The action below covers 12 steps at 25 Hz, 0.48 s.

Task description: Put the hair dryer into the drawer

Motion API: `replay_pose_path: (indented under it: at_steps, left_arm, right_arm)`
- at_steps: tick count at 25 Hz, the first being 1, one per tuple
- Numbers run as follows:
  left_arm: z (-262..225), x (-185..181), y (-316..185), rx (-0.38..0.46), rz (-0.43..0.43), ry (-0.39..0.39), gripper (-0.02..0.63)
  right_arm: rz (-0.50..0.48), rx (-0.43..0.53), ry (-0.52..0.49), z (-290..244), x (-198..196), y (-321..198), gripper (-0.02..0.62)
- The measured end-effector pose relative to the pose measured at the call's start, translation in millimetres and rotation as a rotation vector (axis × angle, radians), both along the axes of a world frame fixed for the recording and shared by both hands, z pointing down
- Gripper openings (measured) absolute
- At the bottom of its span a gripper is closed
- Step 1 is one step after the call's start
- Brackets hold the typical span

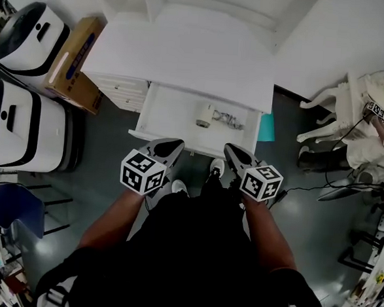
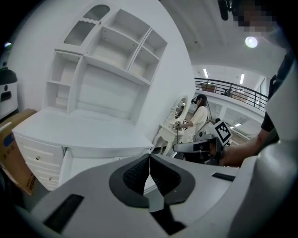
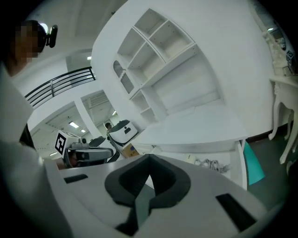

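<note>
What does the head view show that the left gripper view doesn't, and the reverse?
Only the head view: the hair dryer lying in the open drawer, and the person's shoes. Only the left gripper view: the shelf compartments above the desk, and a railing far off. Both: the desk, the box, the left gripper and the right gripper.

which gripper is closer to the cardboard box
Left. In the head view the left gripper is down-right of the cardboard box; the right gripper is farther right, by the drawer.
</note>
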<state>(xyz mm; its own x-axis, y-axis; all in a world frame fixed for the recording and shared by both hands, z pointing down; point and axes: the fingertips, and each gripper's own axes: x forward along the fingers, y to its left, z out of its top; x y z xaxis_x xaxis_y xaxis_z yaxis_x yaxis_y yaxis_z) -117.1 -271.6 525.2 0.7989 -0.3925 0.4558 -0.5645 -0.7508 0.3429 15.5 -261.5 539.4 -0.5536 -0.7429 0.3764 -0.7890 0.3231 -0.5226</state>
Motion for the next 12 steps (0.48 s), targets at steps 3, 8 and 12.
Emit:
replay_pose_path:
  at_steps: [3,8,12]
  left_arm:
    - [-10.8,12.0,4.8,0.029,0.032,0.012,0.011]
    - [-25.5,27.3,19.9,0.049,0.048,0.033,0.011]
    - [-31.4,36.9,30.6,0.067,0.031,0.038,0.011]
  right_arm:
    - [0.009,0.034,-0.009,-12.3,2.0,9.7,0.026]
    - [0.009,0.076,-0.017,-32.8,8.1,18.9,0.026]
    - [-0.021,0.107,0.019,-45.8,14.6,24.8,0.025]
